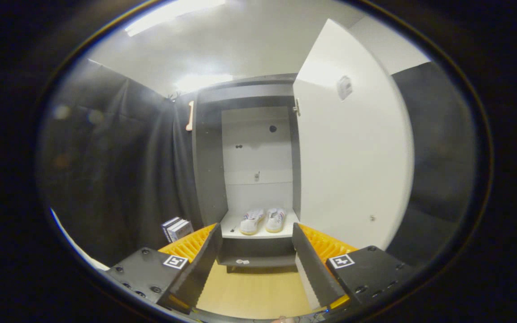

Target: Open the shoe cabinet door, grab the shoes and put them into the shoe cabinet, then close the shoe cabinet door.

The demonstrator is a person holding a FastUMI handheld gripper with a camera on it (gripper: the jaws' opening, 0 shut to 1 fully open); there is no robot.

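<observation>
Pose: the gripper (pixel 256 262) is held level above the light wooden floor (pixel 254 287), pointing straight at the tall dark grey shoe cabinet (pixel 207 179)
Fingers: spread wide apart, nothing between them – they touch nothing
Shoes: the pair of white sneakers (pixel 263 220) stands side by side on the cabinet's white shelf (pixel 258 231), beyond the fingers
Door: the white cabinet door (pixel 352 157) is swung open, on the right of the opening
Beside the cabinet: small white boxes (pixel 177 229) on the floor, left of it, before the black cloth wall (pixel 119 170)
</observation>
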